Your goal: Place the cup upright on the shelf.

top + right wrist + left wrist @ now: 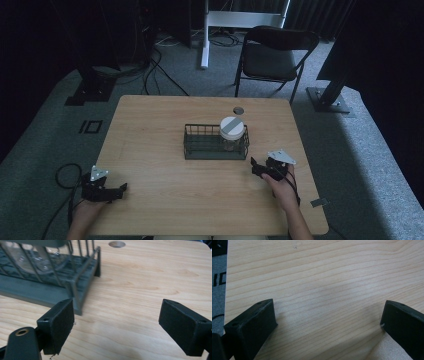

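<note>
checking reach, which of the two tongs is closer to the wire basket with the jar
The right tongs, just off the wire basket corner nearest the jar. The left tongs sit far off at the table's near-left edge.

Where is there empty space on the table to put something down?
Bare wood lies between the left claw and the wire basket, and behind the basket. It is tighter where the right claw sits near the basket's corner.

A light wooden table [150,145] stands on grey carpet. A dark wire basket [216,142] sits on it near the middle, right of centre. A round hole [238,110] pierces the tabletop behind the basket.
</note>
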